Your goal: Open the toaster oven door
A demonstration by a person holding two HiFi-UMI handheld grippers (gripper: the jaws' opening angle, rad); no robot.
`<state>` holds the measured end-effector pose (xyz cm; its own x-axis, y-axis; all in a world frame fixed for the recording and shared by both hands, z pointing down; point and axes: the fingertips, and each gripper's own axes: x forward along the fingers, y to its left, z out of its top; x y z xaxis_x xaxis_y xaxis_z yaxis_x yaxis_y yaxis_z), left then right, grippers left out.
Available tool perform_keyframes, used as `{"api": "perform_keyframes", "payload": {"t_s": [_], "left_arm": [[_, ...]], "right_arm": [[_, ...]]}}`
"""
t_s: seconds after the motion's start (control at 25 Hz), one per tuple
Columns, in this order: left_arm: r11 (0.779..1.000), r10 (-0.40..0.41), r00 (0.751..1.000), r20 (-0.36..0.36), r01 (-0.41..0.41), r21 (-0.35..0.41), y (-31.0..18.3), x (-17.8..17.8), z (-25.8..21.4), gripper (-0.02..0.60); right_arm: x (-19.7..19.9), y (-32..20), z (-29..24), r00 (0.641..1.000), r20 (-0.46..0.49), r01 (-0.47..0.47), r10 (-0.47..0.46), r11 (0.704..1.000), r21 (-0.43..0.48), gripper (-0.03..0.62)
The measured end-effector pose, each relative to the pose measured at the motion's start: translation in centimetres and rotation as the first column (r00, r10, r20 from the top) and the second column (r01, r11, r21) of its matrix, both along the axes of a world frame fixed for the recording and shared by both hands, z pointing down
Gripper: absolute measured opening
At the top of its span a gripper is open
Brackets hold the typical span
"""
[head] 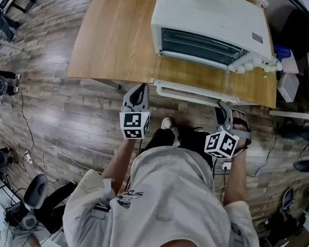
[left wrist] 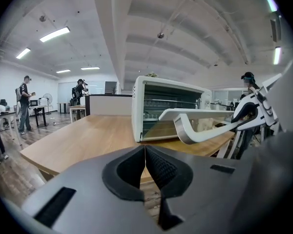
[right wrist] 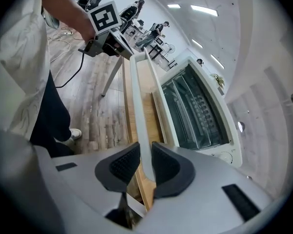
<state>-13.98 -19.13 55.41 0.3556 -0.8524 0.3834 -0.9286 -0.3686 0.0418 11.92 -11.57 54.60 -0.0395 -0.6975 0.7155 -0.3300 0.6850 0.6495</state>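
A white toaster oven (head: 211, 19) stands on a wooden table (head: 113, 35), with its glass door (head: 195, 76) swung down flat over the table's front edge. The door's white handle bar (head: 190, 92) runs along the near side. My right gripper (right wrist: 145, 162) is shut on that handle bar (right wrist: 139, 106) near its right end, a pad on each side. In the head view the right gripper (head: 222, 107) sits at the bar's right end. My left gripper (left wrist: 145, 152) is shut on nothing and hangs just left of the handle's left end (head: 139, 89).
The oven's dark inside with its wire rack (right wrist: 198, 111) is open to view. A plastic bottle (head: 263, 0) stands behind the oven. Cables (head: 46, 153) and stands lie on the wood floor. People stand at distant tables (left wrist: 24, 106).
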Motion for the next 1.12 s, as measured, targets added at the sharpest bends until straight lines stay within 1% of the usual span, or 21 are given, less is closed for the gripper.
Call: {"api": "perform_keyframes", "payload": {"t_s": [0.08, 0.16, 0.36, 0.56, 0.72, 0.88, 1.12], "left_arm": [[1.000, 0.008, 1.000, 0.027, -0.008, -0.024, 0.8, -0.1, 1.1, 0.015], [0.999, -0.001, 0.999, 0.041, 0.002, -0.047, 1.7, -0.4, 2.0, 0.015], [0.991, -0.035, 0.999, 0.019, 0.037, -0.125, 4.4, 0.1, 4.2, 0.015], [0.978, -0.044, 0.999, 0.026, 0.049, -0.203, 8.2, 1.3, 5.8, 0.015], [0.973, -0.018, 0.999, 0.045, 0.028, -0.227, 11.3, 2.5, 6.5, 0.015], [0.968, 0.013, 0.998, 0.059, 0.003, -0.252, 14.2, 3.3, 7.6, 0.015], [0.963, 0.016, 0.998, 0.056, -0.001, -0.268, 17.0, 4.0, 9.2, 0.015]], "right_arm": [[0.0, 0.4, 1.0, 1.000, 0.011, 0.000, 0.000, 1.000, 0.009, 0.094], [-0.1, 0.9, 2.0, 1.000, 0.026, 0.000, -0.001, 1.000, 0.016, 0.096], [-0.4, 1.6, 3.6, 0.997, 0.071, -0.001, -0.004, 0.998, 0.064, 0.100], [-0.8, 2.1, 5.4, 0.994, 0.112, -0.005, -0.011, 0.990, 0.142, 0.104], [-0.9, 2.4, 7.3, 0.994, 0.102, 0.000, -0.023, 0.976, 0.217, 0.104], [-1.0, 2.7, 8.9, 0.996, 0.092, -0.020, -0.006, 0.962, 0.273, 0.106], [-1.1, 2.8, 11.4, 0.998, 0.054, -0.031, 0.013, 0.937, 0.349, 0.104]]}}
